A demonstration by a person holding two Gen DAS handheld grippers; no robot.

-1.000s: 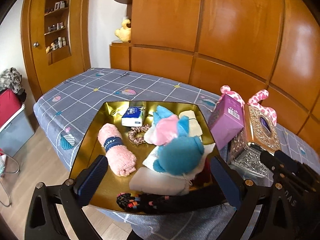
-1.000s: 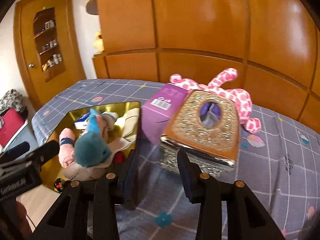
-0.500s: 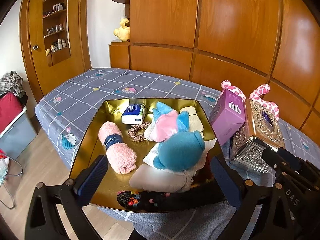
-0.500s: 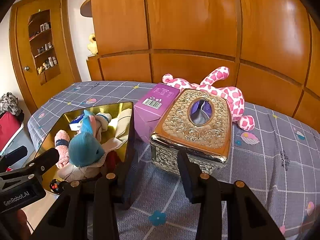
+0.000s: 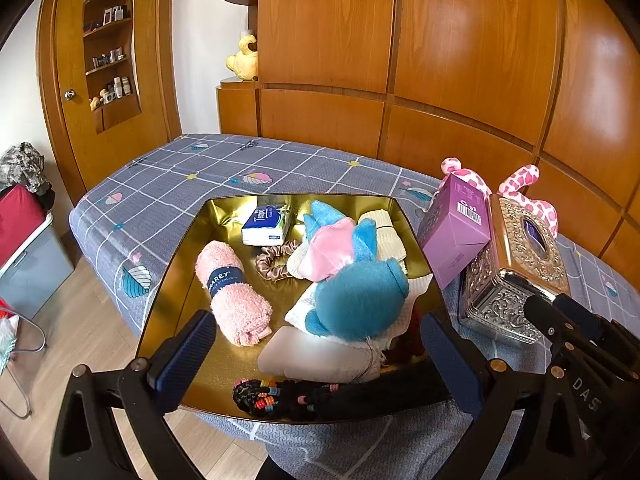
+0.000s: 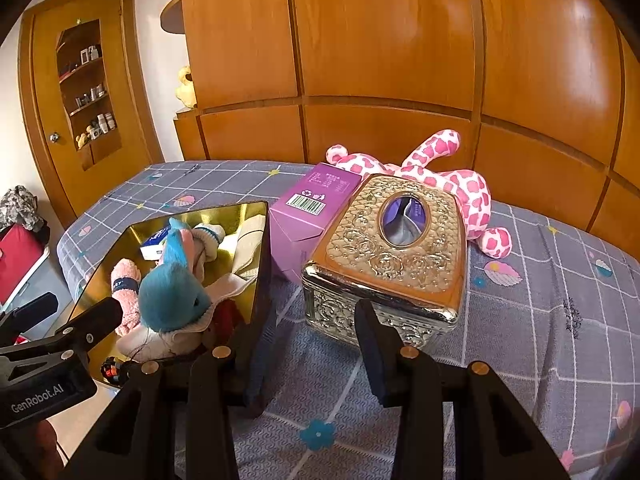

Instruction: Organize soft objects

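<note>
Red item [image 5: 410,344] under blue plush [image 5: 356,300] — mostly hidden, perhaps cloth.

My views are bright and sharp, daylit. Glare streaks the wooden wall panels [image 5: 472,40] and shines off the gold tray [image 5: 176,280] and the embossed tissue box [image 6: 400,248]. Fisheye bending curves the bed [image 6: 540,300] edges, and black vignette fills my corners.

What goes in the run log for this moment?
left gripper: open, empty, over gold tray | right gripper: open, empty, before tissue box | pink spotted plush: on bed, outside tray
</note>
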